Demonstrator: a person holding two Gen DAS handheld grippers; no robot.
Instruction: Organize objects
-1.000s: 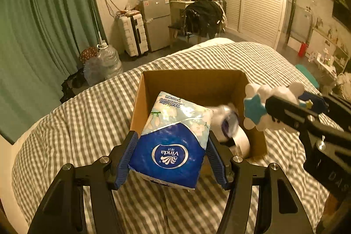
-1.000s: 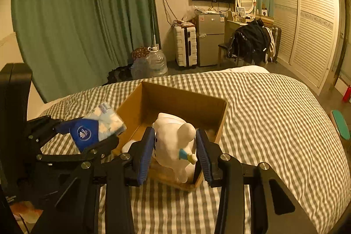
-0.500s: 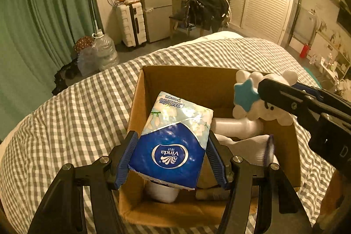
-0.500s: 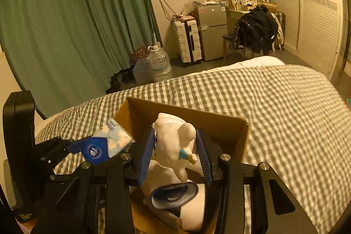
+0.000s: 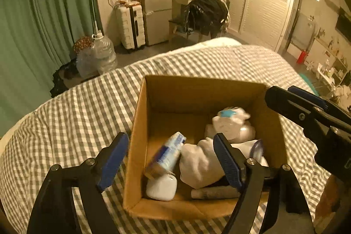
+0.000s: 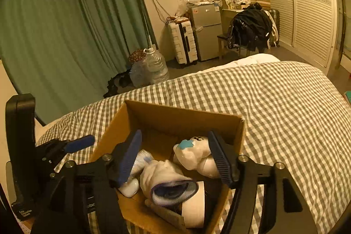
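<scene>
An open cardboard box (image 5: 140, 124) (image 6: 182, 112) stands on the checked bed. Inside lie a blue Vinda tissue pack (image 5: 165, 152), blurred, a white plush toy with a blue star (image 5: 232, 124) (image 6: 193, 151), a white slipper (image 5: 199, 161) (image 6: 166, 179), a white case (image 5: 161, 188) and a tube (image 5: 215, 192). My left gripper (image 5: 170, 159) is open and empty above the box's near left side. My right gripper (image 6: 175, 157) is open and empty above the box, and shows at the right in the left wrist view (image 5: 307, 106).
The grey checked bed cover (image 5: 65, 115) (image 6: 285, 102) spreads around the box. Beyond the bed's far edge are water jugs (image 5: 103, 54), a white suitcase (image 5: 130, 25), a small fridge (image 5: 158, 14), a chair with dark clothes (image 5: 206, 12) and green curtains (image 6: 65, 36).
Both grippers have opened. The tissue pack dropped from my left gripper into the box, and the plush toy dropped from my right gripper into the box.
</scene>
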